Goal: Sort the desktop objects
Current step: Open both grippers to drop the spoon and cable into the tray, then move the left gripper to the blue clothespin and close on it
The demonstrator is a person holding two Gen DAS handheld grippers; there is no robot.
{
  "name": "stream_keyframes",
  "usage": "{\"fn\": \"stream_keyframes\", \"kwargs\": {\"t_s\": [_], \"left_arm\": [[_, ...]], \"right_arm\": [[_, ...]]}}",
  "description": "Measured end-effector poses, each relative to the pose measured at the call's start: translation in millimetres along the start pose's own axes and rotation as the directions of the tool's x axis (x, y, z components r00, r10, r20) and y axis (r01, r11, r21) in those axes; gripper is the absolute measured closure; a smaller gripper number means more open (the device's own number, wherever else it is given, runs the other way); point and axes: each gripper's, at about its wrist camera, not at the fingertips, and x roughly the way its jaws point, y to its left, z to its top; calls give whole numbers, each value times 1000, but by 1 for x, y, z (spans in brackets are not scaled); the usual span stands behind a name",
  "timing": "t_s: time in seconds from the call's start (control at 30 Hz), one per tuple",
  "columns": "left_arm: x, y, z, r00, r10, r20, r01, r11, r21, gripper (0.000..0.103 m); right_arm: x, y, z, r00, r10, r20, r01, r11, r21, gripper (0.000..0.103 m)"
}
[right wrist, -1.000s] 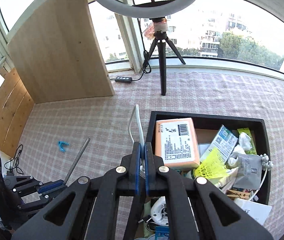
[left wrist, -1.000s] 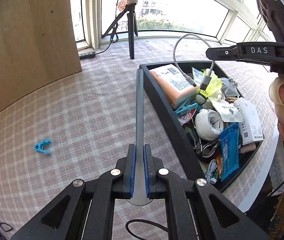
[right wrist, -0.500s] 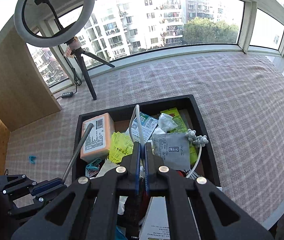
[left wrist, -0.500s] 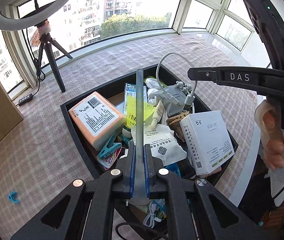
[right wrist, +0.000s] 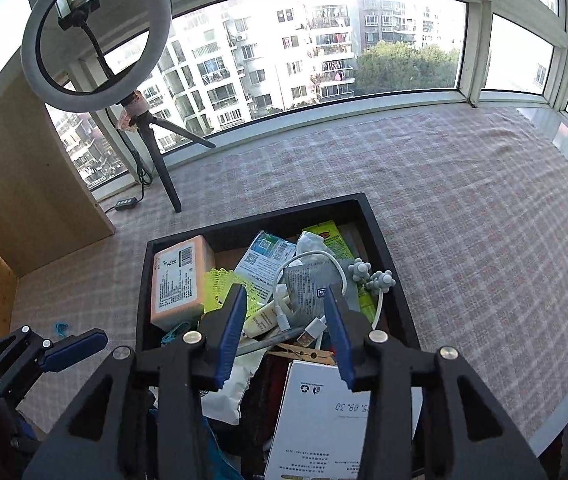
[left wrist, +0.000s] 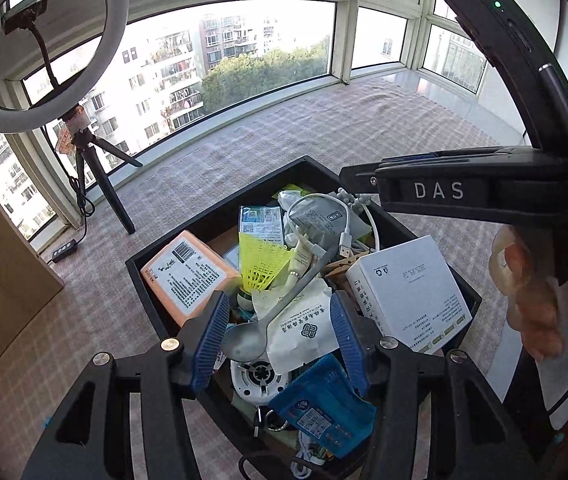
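Above a crowded black tray (left wrist: 172, 248): left gripper (left wrist: 280, 340) and right gripper (right wrist: 287, 336), fingers spread, a spoon (left wrist: 268, 316) and white cable (right wrist: 315, 280) lying loose below.

Your black tray (right wrist: 379, 240) is stuffed to the brim, so there's basically no bare floor inside it to reach down to. The white box (left wrist: 407, 292) hogs the near right corner, the orange pack (left wrist: 188, 276) fills the left side, and the white cable (right wrist: 311, 264) loops over the middle with the spoon (left wrist: 280, 308) lying slantwise across the heap. Your right gripper (right wrist: 287, 332) hangs right over that pile beside your left gripper (left wrist: 280, 340), so they crowd each other. Loads of open checked cloth (right wrist: 483, 220) to the right and behind the tray. On the far left the ring light tripod (right wrist: 160, 160) and wooden panel (right wrist: 24, 168) block things.
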Motion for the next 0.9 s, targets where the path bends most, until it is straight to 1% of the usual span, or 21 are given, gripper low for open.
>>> {"fn": "stream_keyframes", "kwargs": {"t_s": [0.1, 0.23, 0.37, 0.4, 0.43, 0.5, 0.63, 0.7, 0.77, 0.83, 0.9], "left_arm": [[-1, 3, -3, 1000, 6, -3, -6, 1000, 0, 53], [0, 12, -5, 1000, 8, -11, -9, 1000, -24, 52], [-1, 22, -9, 1000, 27, -13, -27, 999, -40, 52], [-1, 25, -10, 999, 29, -15, -30, 999, -44, 52], [-1, 28, -12, 999, 34, -18, -35, 998, -51, 52], [-1, 38, -18, 999, 45, -27, -47, 996, -73, 52], [3, 70, -39, 994, 79, -72, -89, 986, -143, 52], [5, 90, -54, 989, 109, -101, -127, 975, -185, 52], [8, 116, -72, 981, 125, -147, -159, 956, -246, 52], [10, 143, -91, 973, 142, -184, -195, 930, -312, 52], [11, 170, -110, 960, 169, -222, -242, 899, -365, 52]], "right_arm": [[-3, 5, -4, 1000, -8, 6, 8, 1000, -6, 62], [-4, 10, -8, 1000, -14, 6, 14, 1000, -17, 60], [-3, 17, -12, 1000, -13, -4, 13, 1000, -27, 60], [-3, 19, -12, 1000, -13, -4, 13, 1000, -28, 59], [-3, 21, -13, 1000, -14, -4, 14, 999, -30, 56], [-4, 26, -16, 1000, -15, -2, 15, 999, -35, 53], [-5, 35, -23, 1000, -14, 3, 14, 999, -44, 52], [-6, 40, -27, 1000, -14, 6, 14, 999, -51, 52], [-6, 45, -31, 1000, -14, 7, 14, 998, -61, 52], [-6, 50, -35, 1000, -9, 5, 10, 998, -68, 52], [-5, 56, -39, 1000, 1, -2, -2, 998, -69, 52]]}}
